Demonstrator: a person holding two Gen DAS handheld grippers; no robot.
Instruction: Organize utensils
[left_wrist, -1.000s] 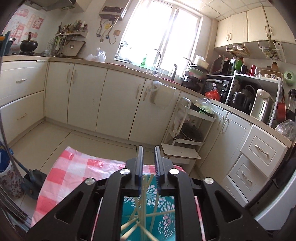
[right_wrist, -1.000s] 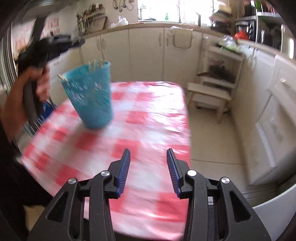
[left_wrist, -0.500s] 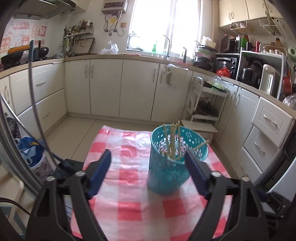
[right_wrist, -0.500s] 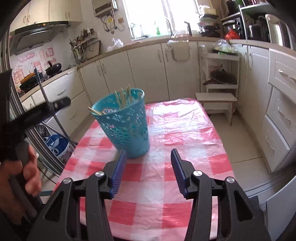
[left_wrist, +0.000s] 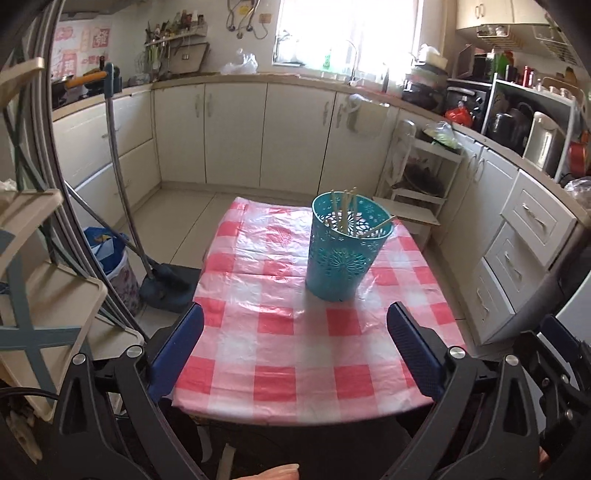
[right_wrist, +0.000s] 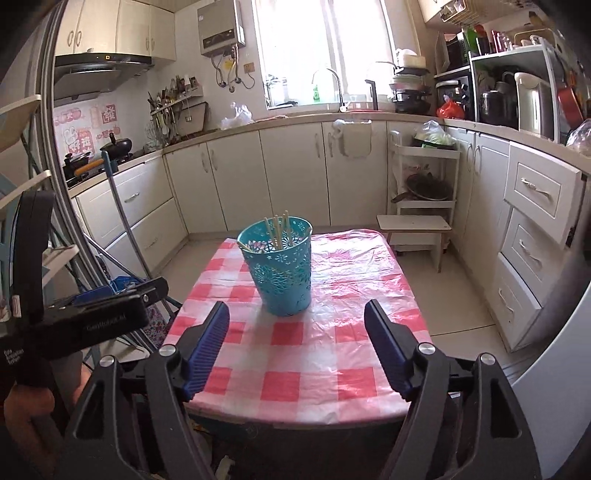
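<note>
A teal perforated holder (left_wrist: 343, 254) stands upright on the red-and-white checked table (left_wrist: 280, 354), right of its middle, with several wooden chopsticks (left_wrist: 345, 212) standing in it. It also shows in the right wrist view (right_wrist: 282, 266), with the chopsticks (right_wrist: 280, 230). My left gripper (left_wrist: 295, 338) is wide open and empty, held back over the table's near edge. My right gripper (right_wrist: 297, 334) is wide open and empty, also near the front edge, short of the holder.
A mop and a blue bin (left_wrist: 110, 254) stand on the floor left of the table. A folding rack (left_wrist: 44, 280) is close at the left. A white stool and cart (right_wrist: 417, 229) stand beyond the table's far right corner. Cabinets line the walls.
My left gripper, shut above the holder's chopsticks a second ago, has opened wide and pulled back and down. My right gripper has opened wider and drawn back too.
</note>
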